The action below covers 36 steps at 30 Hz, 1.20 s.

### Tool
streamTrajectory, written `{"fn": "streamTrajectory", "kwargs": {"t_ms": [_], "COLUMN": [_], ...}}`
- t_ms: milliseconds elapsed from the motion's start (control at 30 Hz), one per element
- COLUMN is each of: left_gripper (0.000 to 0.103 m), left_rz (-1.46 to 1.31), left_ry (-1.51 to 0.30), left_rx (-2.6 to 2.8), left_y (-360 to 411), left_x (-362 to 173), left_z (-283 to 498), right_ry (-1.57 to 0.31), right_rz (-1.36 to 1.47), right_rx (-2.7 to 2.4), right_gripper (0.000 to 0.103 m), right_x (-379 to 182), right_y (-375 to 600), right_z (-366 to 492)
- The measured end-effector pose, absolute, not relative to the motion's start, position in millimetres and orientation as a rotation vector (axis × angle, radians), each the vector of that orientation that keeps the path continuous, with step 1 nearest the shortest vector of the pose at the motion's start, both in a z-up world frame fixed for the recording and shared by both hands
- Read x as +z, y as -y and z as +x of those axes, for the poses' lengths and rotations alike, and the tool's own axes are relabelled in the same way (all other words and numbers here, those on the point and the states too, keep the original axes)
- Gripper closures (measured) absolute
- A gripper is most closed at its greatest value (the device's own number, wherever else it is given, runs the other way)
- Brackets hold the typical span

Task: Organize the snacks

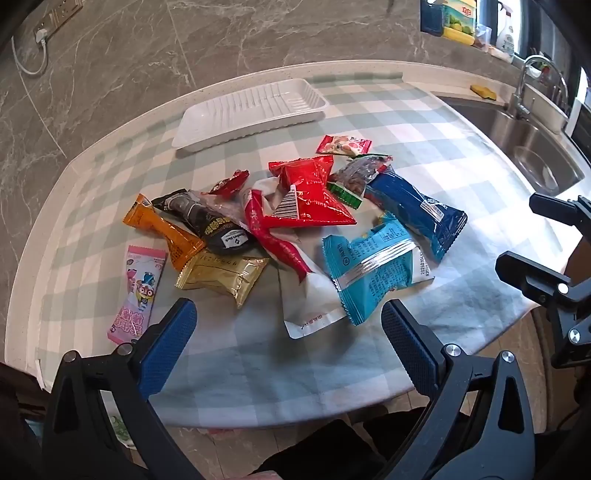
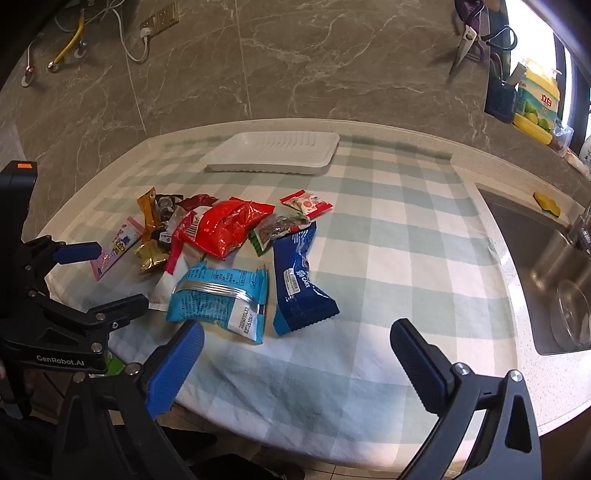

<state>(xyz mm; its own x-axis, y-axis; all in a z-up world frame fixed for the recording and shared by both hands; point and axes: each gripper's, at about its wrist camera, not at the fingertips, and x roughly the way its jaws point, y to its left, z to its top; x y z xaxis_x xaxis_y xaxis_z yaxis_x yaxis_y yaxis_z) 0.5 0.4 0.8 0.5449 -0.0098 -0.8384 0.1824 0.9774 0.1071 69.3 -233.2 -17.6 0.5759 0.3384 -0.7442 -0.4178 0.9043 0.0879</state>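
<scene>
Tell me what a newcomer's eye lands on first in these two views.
First the jumbled heap of bright foil snack packets, with a puffy red crinkled bag on top, in the middle of the green-and-white checked tablecloth. Behind it, near the wall, lies an empty white ribbed plastic tray. Both blue-padded tongs, left and right, hang open at the near edge.

Grey marble-veined wall tiles (image 2: 295, 66) behind desk (image 2: 554, 387) with pale speckled top. Green-white checked cloth (image 2: 406, 240) spread over it. Stainless sink (image 1: 524, 147) with chrome faucet (image 1: 524, 85) at right. Gold socket plate (image 2: 159, 20), white cable plugged in. Scissors (image 2: 463, 44) hang on wall. Daylight from window (image 2: 535, 33) at upper right.
</scene>
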Motion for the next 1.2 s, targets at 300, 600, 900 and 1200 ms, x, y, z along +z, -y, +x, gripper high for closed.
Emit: {"fn": "streamTrajectory", "kwargs": {"t_ms": [300, 600, 900, 1200], "left_gripper": [0.002, 0.002, 0.002, 0.002], "left_rz": [0.204, 0.202, 0.201, 0.203], "left_ry": [-0.981, -0.981, -0.981, -0.981], "left_rx": [-0.091, -0.091, -0.087, -0.088], "left_y": [-2.3, -4.2, -6.1, -6.6], "left_x": [0.3, -0.2, 2.4, 2.8], "left_z": [-1.4, -0.8, -4.2, -4.0], "right_ry": [-0.848, -0.845, -0.845, -0.843], "right_rz": [-0.100, -0.102, -0.102, -0.102], "right_rx": [0.443, 0.443, 0.444, 0.444], "right_gripper": [0.000, 0.000, 0.000, 0.000], "right_x": [-18.2, -17.5, -17.9, -18.3], "right_y": [230.3, 228.9, 226.6, 226.5], "right_z": [68.9, 68.3, 68.3, 68.4]}}
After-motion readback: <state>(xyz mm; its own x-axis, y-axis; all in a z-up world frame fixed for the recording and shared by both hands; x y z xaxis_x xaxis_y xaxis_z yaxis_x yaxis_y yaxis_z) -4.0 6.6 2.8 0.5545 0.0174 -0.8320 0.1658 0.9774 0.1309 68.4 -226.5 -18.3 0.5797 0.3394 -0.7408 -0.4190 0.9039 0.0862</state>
